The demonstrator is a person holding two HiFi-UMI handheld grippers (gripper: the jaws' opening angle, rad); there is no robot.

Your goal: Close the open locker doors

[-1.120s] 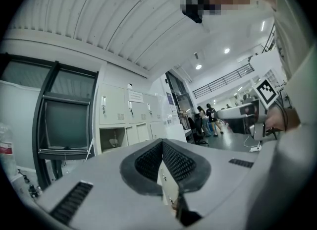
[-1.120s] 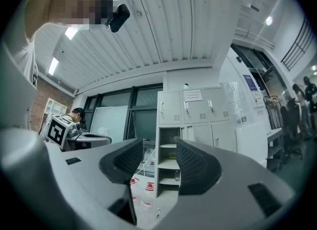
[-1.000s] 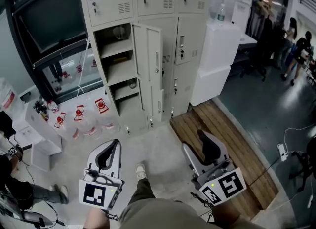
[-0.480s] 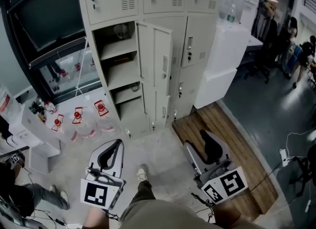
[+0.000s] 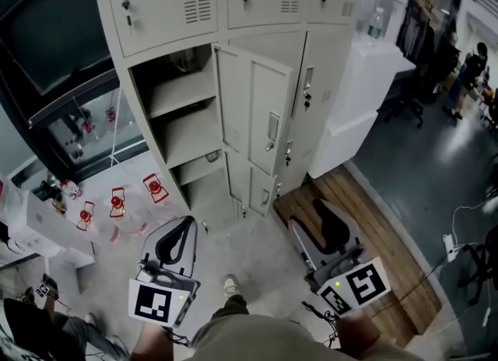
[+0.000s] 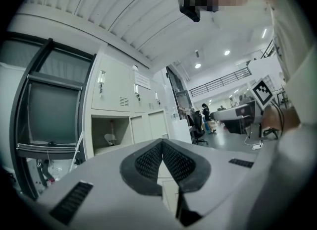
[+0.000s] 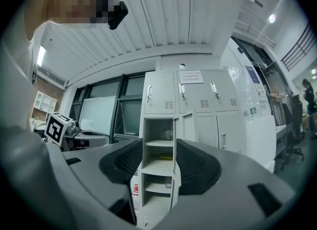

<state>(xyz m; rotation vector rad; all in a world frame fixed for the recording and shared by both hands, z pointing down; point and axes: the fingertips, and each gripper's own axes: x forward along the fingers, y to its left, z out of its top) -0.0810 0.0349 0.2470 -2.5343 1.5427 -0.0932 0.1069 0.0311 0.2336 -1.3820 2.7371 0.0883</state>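
Note:
A beige locker bank (image 5: 257, 1) stands ahead. Its left column has two doors swung out: the upper door (image 5: 268, 110) and the lower door (image 5: 263, 190). Behind them the shelved compartments (image 5: 175, 103) are bare to view, with a small item on a shelf. My left gripper (image 5: 184, 226) is held low in front of the lockers, its jaws closed tip to tip on nothing (image 6: 161, 144). My right gripper (image 5: 309, 221) is over the wooden platform, open and empty. In the right gripper view the open compartments (image 7: 158, 135) show through the gap of the right gripper (image 7: 158, 172).
A white cabinet (image 5: 359, 87) with a water bottle (image 5: 377, 22) on it stands right of the lockers. A wooden platform (image 5: 366, 243) lies at its foot. Clear jugs with red labels (image 5: 117, 200) sit on the floor at left. People (image 5: 469, 68) stand far right.
The lockers have grown larger and nearer in the head view. Both grippers have been carried toward them, keeping their places side by side. The doors stand as before.

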